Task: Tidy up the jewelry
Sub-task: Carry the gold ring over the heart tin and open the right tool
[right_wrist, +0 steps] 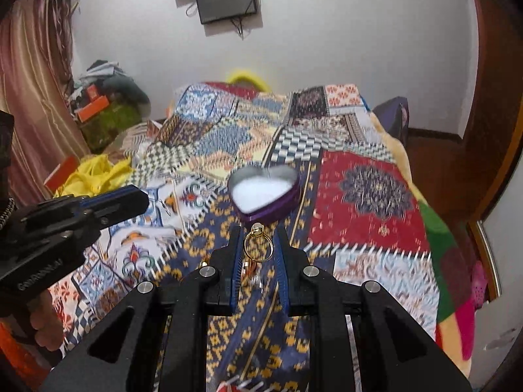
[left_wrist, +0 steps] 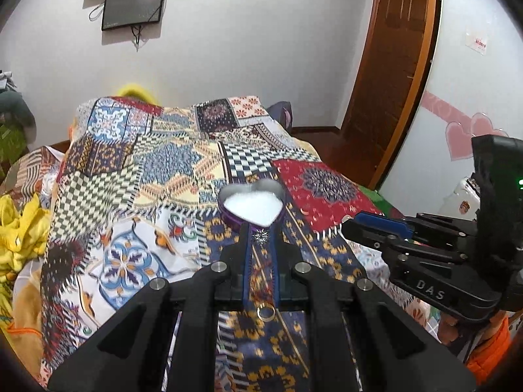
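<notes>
The big bed is covered with a patchwork quilt of many colours and patterns (right_wrist: 366, 196). On the quilt sits a purple heart-shaped tin box with a white lining (right_wrist: 264, 192), its lid off. It looks stiff and light, and its straight side wall is the best place to take hold of it.

The black right gripper (right_wrist: 260, 248) hangs just in front of the box. Its jaws are pinched on a thin gold ring with a pale stone on top (right_wrist: 258, 243). The ring is hard, tiny and slippery, so I think it could twist out; gripping across the band, as now, seems right.

The black left gripper (left_wrist: 260, 238) is closed on a small silver sparkly star-shaped piece (left_wrist: 260, 237). It looks spiky and delicate. Below it, 1 plain gold ring (left_wrist: 266, 312) lies on the quilt.
</notes>
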`<state>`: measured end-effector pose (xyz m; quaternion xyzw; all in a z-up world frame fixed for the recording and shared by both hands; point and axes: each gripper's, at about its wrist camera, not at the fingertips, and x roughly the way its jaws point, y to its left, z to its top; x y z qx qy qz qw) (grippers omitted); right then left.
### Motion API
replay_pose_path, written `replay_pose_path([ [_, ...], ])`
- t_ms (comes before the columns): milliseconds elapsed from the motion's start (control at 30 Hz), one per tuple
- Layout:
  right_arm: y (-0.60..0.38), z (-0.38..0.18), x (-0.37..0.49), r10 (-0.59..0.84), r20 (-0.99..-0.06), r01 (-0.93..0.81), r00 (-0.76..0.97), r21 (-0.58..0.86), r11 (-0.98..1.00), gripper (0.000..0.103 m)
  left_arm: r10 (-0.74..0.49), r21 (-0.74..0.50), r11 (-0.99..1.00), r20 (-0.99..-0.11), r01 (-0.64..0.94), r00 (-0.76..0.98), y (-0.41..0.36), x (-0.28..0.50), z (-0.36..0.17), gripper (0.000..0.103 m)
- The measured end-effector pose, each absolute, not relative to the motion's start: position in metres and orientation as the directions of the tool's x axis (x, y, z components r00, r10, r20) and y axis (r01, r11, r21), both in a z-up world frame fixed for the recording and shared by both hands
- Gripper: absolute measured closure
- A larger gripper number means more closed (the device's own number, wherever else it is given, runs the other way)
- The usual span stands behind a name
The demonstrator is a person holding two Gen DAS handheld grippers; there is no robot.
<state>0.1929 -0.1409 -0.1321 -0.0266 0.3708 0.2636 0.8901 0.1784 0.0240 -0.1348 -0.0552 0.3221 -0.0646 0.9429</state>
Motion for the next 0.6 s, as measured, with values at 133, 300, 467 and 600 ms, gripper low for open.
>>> replay_pose_path([
  [133,-0.137,-0.127,0.203,0.455,-0.656,-0.489,0.602,0.147,0.860,0.086,-0.150,-0.143,0.986,-0.595,0.080,0.790,0.027,0.192,-0.133,0.094],
  [300,-0.135,-0.123,0.216,0.459,-0.639,-0.490,0.618,0.144,0.860,0.086,-0.147,-0.150,0.986,-0.601,0.069,0.786,0.033,0.209,-0.137,0.094],
  [467,-0.133,-0.124,0.228,0.462,-0.631,-0.493,0.623,0.142,0.858,0.086,-0.138,-0.150,0.987,-0.610,0.057,0.780,0.038,0.227,-0.141,0.094],
  [600,-0.129,-0.128,0.241,0.467,-0.640,-0.498,0.610,0.149,0.854,0.086,-0.153,-0.172,0.983,-0.622,0.057,0.768,0.044,0.244,-0.146,0.094],
])
